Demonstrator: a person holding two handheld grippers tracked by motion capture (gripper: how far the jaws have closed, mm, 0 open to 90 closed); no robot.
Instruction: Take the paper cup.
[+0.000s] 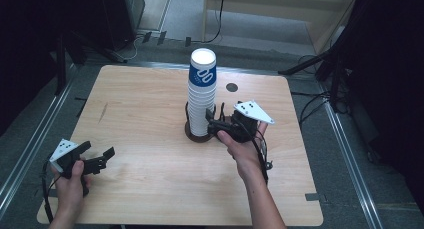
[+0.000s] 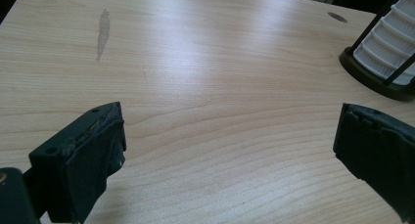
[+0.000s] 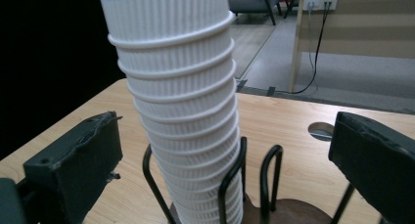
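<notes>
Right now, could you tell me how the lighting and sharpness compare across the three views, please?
High view: the table is evenly lit, its surroundings nearly black, and the cup stack reads clearly. Left gripper view: a pale glare runs across the wood, and the near pads are soft. Right gripper view: the cup stack is sharp, with darkness at left and a brighter floor behind.

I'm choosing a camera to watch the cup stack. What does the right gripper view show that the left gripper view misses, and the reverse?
Right gripper view: the cup stack rising tall, with a blue band at its top, the holder's black wire uprights, and the floor and cables beyond the table. Left gripper view: a grey streak on the wooden table. Both: the stack's lower ribbed cups in the holder, the round table hole, and open black jaws holding nothing.
</notes>
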